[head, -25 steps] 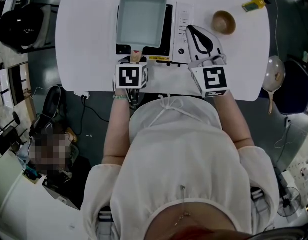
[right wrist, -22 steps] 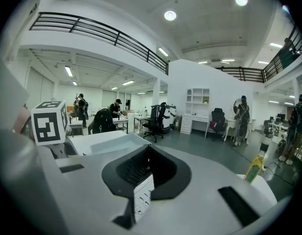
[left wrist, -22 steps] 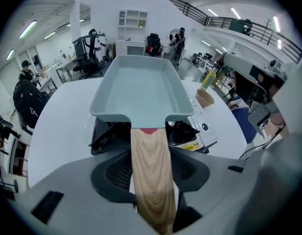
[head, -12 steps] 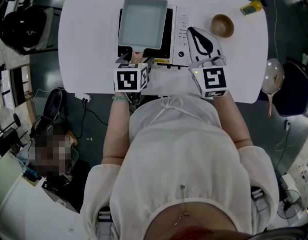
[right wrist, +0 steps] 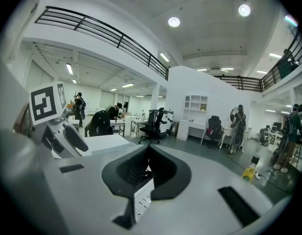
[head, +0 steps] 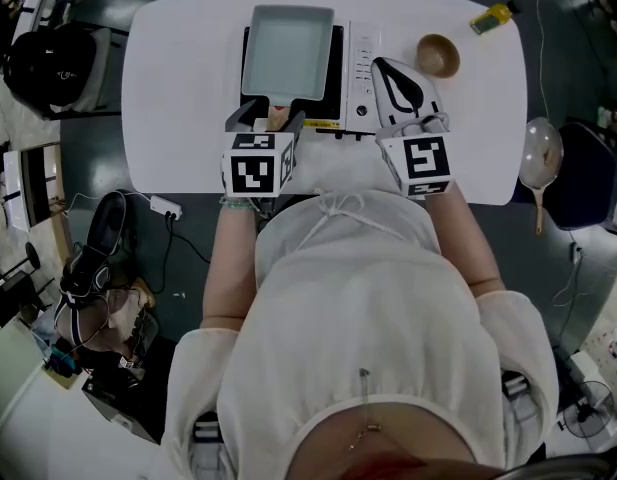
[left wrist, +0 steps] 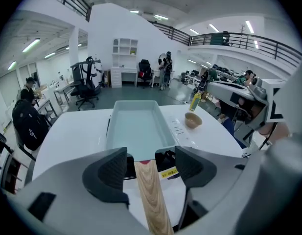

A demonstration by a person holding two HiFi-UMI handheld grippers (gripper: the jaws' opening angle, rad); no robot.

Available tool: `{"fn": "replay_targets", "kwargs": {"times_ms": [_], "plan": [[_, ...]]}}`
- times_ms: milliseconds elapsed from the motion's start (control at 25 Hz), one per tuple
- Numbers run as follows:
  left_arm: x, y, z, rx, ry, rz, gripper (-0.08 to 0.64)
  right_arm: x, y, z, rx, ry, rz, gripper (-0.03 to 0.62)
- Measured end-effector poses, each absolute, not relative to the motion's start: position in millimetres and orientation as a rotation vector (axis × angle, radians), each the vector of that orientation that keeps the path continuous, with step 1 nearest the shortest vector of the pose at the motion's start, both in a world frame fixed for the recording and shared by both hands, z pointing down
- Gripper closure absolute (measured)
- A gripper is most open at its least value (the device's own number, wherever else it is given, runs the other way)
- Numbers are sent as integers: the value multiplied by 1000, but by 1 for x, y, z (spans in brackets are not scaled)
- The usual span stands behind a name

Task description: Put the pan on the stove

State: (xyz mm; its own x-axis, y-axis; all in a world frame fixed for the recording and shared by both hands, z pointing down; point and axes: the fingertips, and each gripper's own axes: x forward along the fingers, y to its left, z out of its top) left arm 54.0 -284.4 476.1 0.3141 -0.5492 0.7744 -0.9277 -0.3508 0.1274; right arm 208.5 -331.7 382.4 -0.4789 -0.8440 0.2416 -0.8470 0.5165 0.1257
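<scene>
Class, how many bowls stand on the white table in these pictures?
1. The brown bowl stands on the table's far right part, between the stove and the yellow bottle. Nothing on the table seems to hide another.

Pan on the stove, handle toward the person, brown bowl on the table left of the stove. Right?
Not quite. The bowl sits on the table to the right of the stove, not the left; the head view shows it. The pan is on the stove, with its handle toward the person.
</scene>
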Motion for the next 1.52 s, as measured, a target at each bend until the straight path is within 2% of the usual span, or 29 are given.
{"fn": "replay_targets", "kwargs": {"times_ms": [160, 280, 400, 1080, 1520], "plan": [[42, -286, 438, 2108, -1430, 823, 390, 203, -321, 369, 1454, -2487, -22, 586], [33, -286, 413, 2178, -1499, 761, 474, 197, -311, 361, 1480, -2482, -60, 586], [24, -283, 395, 2214, -1522, 697, 526, 192, -300, 352, 1513, -2478, -98, 584], [-4, -260, 289, 2773, -1497, 54, 534, 178, -251, 322, 1640, -2537, -227, 588], [-6, -265, 288, 2849, -1426, 12, 534, 178, -254, 319, 1647, -2518, -243, 589]]}}
